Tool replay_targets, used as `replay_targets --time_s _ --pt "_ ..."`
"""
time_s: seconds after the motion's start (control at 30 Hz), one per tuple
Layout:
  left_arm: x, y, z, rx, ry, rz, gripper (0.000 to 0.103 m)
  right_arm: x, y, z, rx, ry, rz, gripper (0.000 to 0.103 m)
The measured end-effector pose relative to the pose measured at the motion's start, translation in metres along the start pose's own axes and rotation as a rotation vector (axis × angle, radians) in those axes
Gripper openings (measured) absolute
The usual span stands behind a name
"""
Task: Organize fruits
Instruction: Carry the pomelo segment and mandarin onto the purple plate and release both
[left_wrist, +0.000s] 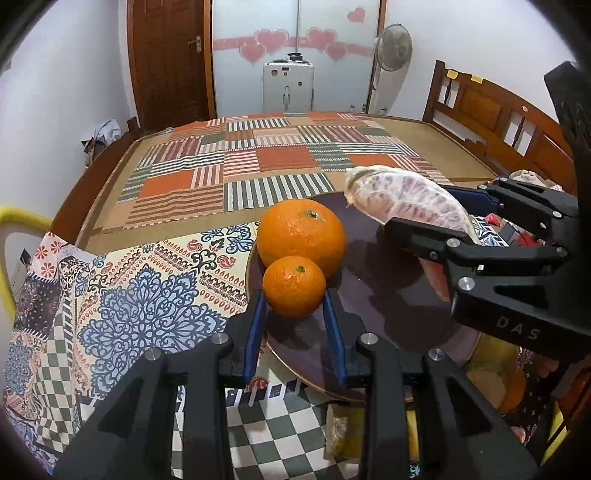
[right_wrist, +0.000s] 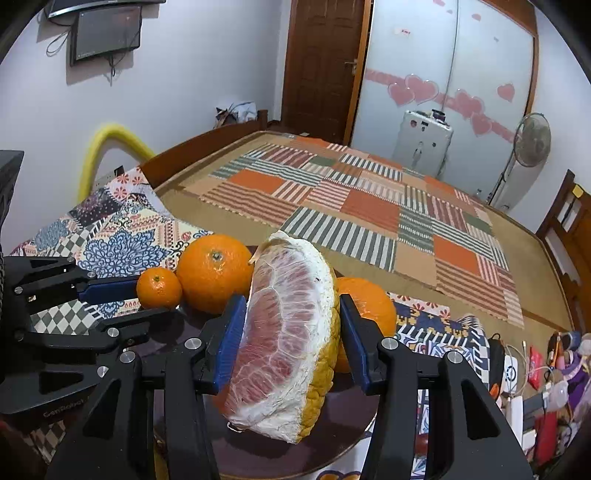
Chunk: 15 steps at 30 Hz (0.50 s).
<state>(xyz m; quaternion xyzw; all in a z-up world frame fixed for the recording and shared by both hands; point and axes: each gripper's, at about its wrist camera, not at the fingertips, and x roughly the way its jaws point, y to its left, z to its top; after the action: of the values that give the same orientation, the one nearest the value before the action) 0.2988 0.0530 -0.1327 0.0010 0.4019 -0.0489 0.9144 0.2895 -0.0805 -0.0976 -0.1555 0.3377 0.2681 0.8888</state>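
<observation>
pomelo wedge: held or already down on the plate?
Held. Right gripper jaws clamp the pomelo wedge above the dark plate; contact underneath isn't visible.

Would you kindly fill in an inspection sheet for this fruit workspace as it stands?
Surface: patterned cloth under a dark plate.
Job's things: small orange, large orange, pomelo wedge, another orange behind it.
Clutter: mixed items at the right edge.
Grippers: left gripper shut on the small orange; right gripper shut on the wedge.
Cables: white cable among the items.
Surroundings: fan, door.
</observation>
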Motion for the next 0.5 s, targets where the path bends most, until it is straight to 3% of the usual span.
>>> replay_targets --time_s 0.5 --pt "-0.009 -0.007 0.001 0.015 -0.007 -0.014 0.037 -0.026 -0.001 0.002 -0.003 -0.058 0.005 0.048"
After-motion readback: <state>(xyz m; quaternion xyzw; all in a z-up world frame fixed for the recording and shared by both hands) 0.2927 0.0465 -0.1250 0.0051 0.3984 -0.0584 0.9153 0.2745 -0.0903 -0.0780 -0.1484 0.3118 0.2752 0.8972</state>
